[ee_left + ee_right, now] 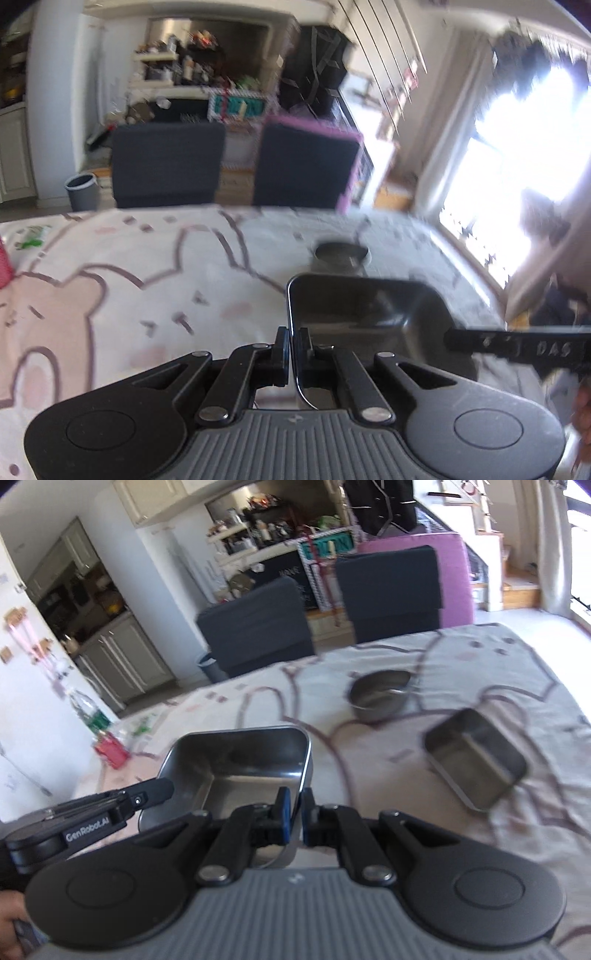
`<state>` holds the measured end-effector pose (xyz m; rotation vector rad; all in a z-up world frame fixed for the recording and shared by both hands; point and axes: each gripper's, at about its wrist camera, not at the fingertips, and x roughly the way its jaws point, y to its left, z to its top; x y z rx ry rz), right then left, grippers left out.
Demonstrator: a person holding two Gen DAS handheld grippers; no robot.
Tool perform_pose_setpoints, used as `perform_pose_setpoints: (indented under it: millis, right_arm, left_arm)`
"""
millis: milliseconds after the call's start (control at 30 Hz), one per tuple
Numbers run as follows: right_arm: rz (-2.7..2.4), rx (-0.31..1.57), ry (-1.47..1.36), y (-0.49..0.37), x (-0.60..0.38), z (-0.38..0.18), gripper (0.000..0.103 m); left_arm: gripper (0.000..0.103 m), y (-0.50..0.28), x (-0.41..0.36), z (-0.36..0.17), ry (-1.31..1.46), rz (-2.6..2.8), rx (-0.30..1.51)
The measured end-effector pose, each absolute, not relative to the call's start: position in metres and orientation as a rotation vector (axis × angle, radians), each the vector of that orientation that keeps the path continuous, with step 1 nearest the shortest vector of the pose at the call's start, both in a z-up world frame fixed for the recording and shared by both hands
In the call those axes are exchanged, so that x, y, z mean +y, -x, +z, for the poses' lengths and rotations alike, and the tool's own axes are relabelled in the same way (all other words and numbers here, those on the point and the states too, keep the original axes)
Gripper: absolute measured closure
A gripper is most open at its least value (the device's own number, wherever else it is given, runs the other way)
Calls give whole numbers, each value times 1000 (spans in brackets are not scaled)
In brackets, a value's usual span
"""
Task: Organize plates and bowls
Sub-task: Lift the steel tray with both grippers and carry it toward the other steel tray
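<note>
A rectangular steel tray (pixel 362 310) is held above the table by both grippers. My left gripper (pixel 293 345) is shut on its left rim. My right gripper (pixel 294 806) is shut on its right rim; the tray shows in the right wrist view (pixel 243 764) too. A round steel bowl (pixel 380 698) stands farther back on the table, also in the left wrist view (pixel 341 258). A second rectangular steel tray with a divider (pixel 474 757) lies to the right on the cloth. The other gripper shows in each view, the left one (pixel 110 812) and the right one (pixel 517 347).
The table carries a white cloth with pink bear drawings (pixel 129 295). Two dark chairs (pixel 255 627) stand at the far edge. A red object and a plastic bottle (pixel 107 746) sit at the left end. A grey bin (pixel 83 190) stands on the floor.
</note>
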<state>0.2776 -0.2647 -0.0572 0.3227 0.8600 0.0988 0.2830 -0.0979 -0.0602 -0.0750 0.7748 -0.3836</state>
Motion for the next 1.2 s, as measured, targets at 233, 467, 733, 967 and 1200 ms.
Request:
perform_pose_setpoints:
  millis: [233,467,733,967,1200]
  right_arm:
    - [28,978,-285,-258,-301,-85,96]
    - [-6,1073,-217,-265,-307,-111,96]
    - [-29,1121,-203,-277,-317,-128,96]
    - [-41,1160,-192,-284,-321,-140,96]
    - [-61,1188,-203,-289,-331,-151,96]
  left_arm:
    - [99,-286,-134,-101,13,-433,918]
    - [98,-287,-152,-131,-1,-439,1016]
    - [95,-288,-164,-147,-39,-468,1078]
    - [88,-291,-174,-154,-63,-508,1108]
    - [88,-292,-184,-159,-98,-545,1125]
